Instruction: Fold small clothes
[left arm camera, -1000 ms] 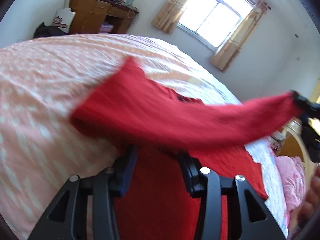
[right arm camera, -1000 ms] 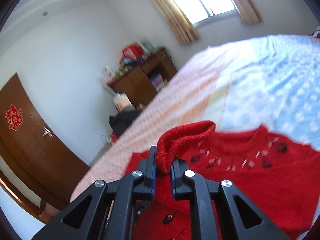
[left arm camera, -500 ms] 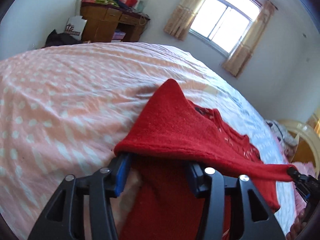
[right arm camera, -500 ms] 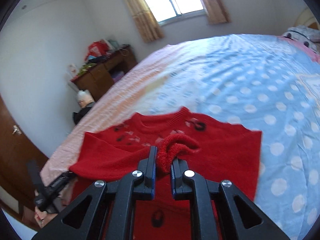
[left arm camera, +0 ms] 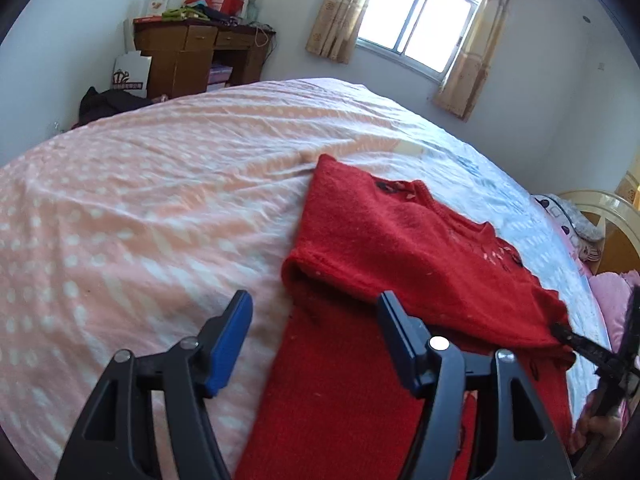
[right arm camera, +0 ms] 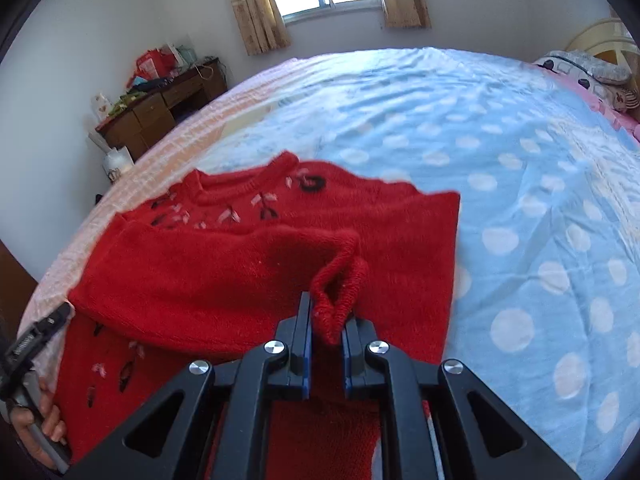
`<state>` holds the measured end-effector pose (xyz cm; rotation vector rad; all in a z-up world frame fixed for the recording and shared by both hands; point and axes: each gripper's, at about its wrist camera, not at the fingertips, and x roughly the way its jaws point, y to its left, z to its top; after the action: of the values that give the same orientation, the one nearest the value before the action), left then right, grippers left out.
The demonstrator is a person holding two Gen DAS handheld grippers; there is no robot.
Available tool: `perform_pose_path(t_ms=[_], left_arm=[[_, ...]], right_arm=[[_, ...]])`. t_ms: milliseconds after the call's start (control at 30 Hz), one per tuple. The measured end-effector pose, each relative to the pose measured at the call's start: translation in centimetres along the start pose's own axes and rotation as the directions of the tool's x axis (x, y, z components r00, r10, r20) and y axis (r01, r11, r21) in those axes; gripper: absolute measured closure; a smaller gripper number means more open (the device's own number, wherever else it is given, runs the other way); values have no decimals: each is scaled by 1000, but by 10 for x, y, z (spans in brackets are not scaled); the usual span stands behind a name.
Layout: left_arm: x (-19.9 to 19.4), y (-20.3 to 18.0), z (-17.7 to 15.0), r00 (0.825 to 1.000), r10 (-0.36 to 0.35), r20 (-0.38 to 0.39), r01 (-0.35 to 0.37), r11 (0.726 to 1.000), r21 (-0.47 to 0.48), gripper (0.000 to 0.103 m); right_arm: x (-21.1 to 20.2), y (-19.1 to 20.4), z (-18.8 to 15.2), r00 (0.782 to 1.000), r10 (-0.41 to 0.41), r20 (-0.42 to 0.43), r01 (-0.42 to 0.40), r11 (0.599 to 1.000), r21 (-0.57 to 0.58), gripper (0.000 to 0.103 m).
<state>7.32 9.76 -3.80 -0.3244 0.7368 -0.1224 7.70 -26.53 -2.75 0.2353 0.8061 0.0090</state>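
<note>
Bed point(left arm camera: 140, 208) fills both views, cover pink-dotted toward the desk point(left arm camera: 192, 56) at 11 o'clock in the left wrist view, blue-dotted toward 3 o'clock in the right wrist view.

Red sweater point(right arm camera: 248, 256) lies flat on the bed near the pink/blue seam, neckline at 12 o'clock in the right wrist view, hem toward 6.

One sleeve point(left arm camera: 400, 256) is folded across the chest, running from the shoulder fold at 9 o'clock to the cuff point(right arm camera: 340, 292) at centre in the right wrist view.

Right gripper point(right arm camera: 326, 340): jaws pressed together, pinching the cuff, which loops up just above the pads. Cuff not set down yet.

Left gripper point(left arm camera: 316, 332): spread, jaws have just been opening. Sweater body lies under and between them, pads not pressing on it. The shoulder fold sits just past the fingertips, free.

Progress, my read: early. First sleeve fold is basically laid, release of the cuff pending. Left to do: second sleeve at the 3 o'clock side in the right wrist view appears unfolded, then the body fold hem-to-neck. Can't tell whether the far side is tucked under at all.
</note>
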Motion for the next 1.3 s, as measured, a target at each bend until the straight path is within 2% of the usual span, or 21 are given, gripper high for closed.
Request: perform_pose_path(t_ms=[133, 233, 300, 367, 433, 500, 533, 567, 633, 700, 767, 833, 933, 1100, 1167, 1200, 1233, 1300], left_arm=[[-21, -21, 7, 996, -43, 72, 39, 998, 58, 36], [-23, -44, 17, 990, -65, 127, 47, 989, 139, 22], [-15, -55, 24, 989, -45, 142, 21, 985, 172, 21], [3, -64, 29, 992, -30, 119, 5, 979, 204, 21], [28, -72, 28, 996, 39, 77, -57, 967, 247, 21], [56, -68, 21, 988, 153, -2, -147, 952, 267, 21], [64, -63, 20, 986, 164, -42, -148, 955, 256, 18], [65, -55, 20, 990, 125, -65, -109, 970, 217, 18], [56, -47, 24, 993, 104, -47, -95, 979, 178, 18], [48, -43, 25, 990, 143, -17, -137, 972, 190, 18], [40, -39, 23, 981, 193, 3, -189, 958, 216, 18], [32, -30, 23, 986, 169, -8, -164, 966, 198, 18], [22, -32, 26, 988, 148, 29, -151, 968, 200, 18], [35, -55, 33, 994, 109, 31, -113, 962, 250, 18], [47, -62, 28, 995, 94, 12, -94, 959, 267, 18], [60, -62, 22, 994, 103, -24, -93, 959, 267, 18], [70, -60, 19, 991, 114, -63, -94, 960, 265, 14], [71, -58, 20, 993, 96, -67, -77, 965, 251, 12]], right_arm=[[4, 3, -5, 1000, -19, 5, 19, 1000, -19, 93], [1, -1, -6, 1000, -3, -1, 3, 1000, 3, 91], [-7, -5, -7, 1000, -4, 5, 4, 1000, 19, 83], [-25, -15, -13, 998, -53, 47, 50, 997, 59, 77], [-45, -25, -19, 992, -97, 86, 87, 990, 110, 77], [-57, -29, -20, 987, -120, 103, 106, 986, 128, 77], [-63, -29, -20, 986, -121, 112, 107, 986, 127, 77], [-68, -26, -20, 986, -114, 119, 99, 988, 121, 77], [-73, -15, -18, 989, -68, 131, 55, 993, 101, 77], [-69, 6, -16, 993, 5, 122, -12, 998, 54, 77], [-63, 28, -12, 993, 10, 122, -10, 1000, -2, 77], [-55, 37, -5, 992, 17, 128, -15, 1000, -22, 77], [-36, 23, 14, 993, 20, 115, -27, 998, 59, 77], [-18, -5, 25, 997, 13, 73, -24, 989, 143, 77], [-16, -15, 23, 996, 66, 61, -76, 979, 187, 77], [-16, -19, 22, 995, 79, 59, -89, 975, 201, 77], [-16, -23, 20, 995, 81, 57, -91, 973, 211, 77], [-13, -26, 18, 995, 82, 49, -91, 973, 211, 74]])
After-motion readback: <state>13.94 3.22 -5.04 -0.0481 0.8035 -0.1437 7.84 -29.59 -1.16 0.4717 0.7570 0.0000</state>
